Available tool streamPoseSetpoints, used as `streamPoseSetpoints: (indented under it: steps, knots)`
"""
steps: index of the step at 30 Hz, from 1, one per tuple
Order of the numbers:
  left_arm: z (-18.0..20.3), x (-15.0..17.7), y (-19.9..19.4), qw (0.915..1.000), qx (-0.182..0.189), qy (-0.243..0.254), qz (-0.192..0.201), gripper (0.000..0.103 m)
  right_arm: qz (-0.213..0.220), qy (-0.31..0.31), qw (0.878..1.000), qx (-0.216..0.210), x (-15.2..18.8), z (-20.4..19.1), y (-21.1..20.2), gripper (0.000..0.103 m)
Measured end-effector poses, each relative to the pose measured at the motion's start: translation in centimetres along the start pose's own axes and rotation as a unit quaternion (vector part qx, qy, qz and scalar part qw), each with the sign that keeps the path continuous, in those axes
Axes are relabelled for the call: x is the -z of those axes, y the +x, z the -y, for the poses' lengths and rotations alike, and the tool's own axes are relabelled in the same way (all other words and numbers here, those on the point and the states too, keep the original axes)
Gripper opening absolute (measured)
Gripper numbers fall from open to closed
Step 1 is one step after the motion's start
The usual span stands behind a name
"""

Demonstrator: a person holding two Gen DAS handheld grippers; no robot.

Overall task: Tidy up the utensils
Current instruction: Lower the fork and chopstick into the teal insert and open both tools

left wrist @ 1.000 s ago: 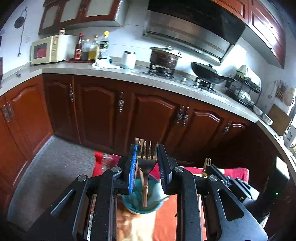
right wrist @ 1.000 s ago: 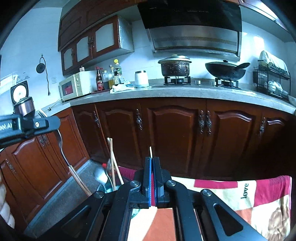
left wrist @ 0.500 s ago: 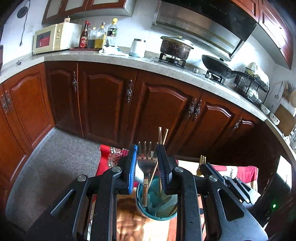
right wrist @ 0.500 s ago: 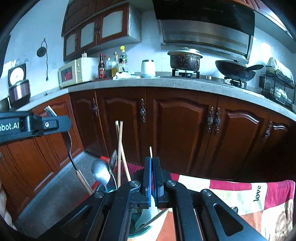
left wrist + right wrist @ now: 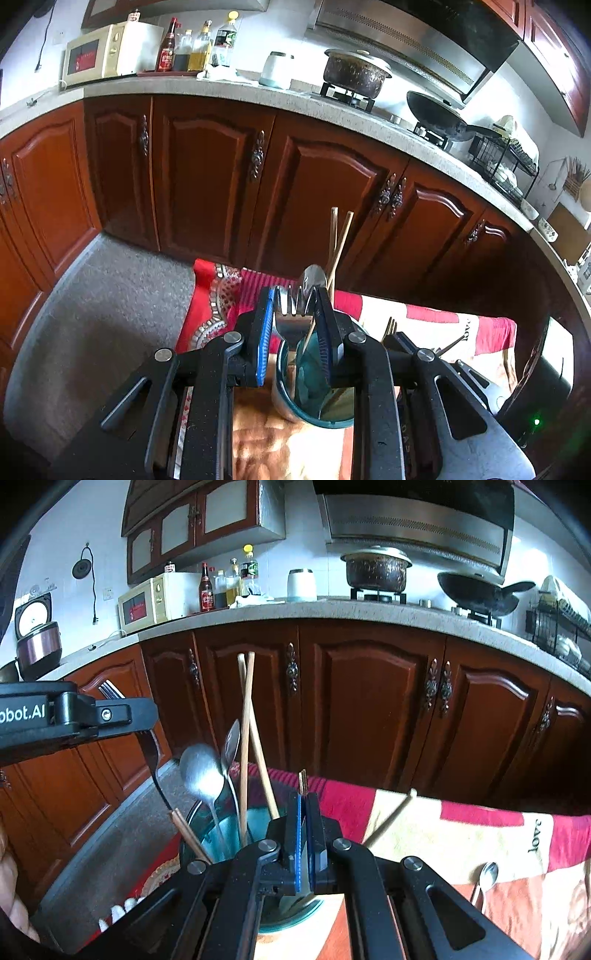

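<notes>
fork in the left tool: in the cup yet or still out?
Partly in. The fork is gripped by the left tool, tines up; its wooden handle end dips inside the teal cup rim. Not released.

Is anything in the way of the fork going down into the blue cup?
Not really. The left hand-held gripper holds the fork by its head, and the handle tip is already at the rim of the blue cup. Two spoons and chopsticks stand inside, beside the fork, with open space left.
</notes>
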State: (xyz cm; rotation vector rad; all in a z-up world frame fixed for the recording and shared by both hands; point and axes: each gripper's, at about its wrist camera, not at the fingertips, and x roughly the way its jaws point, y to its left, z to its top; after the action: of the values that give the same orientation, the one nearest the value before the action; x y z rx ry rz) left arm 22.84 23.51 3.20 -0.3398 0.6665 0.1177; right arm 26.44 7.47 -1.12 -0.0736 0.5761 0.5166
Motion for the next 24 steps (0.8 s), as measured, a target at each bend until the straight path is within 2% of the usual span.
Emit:
streamPoseSetpoints:
  steps: [11,24]
  knots:
    - [-0.5,1.1,0.9,0.9998,0.001,-0.004,-0.019,0.021,-0.036,0.007,0.999,-0.017,2.1,-0.1,0.9,0.002]
    - [-1.4,1.8,0.6,0.9993,0.025,-0.016,-0.023,0.021,-0.046,0.011,0.999,-0.016,2.7,0.5,1.0,0.002]
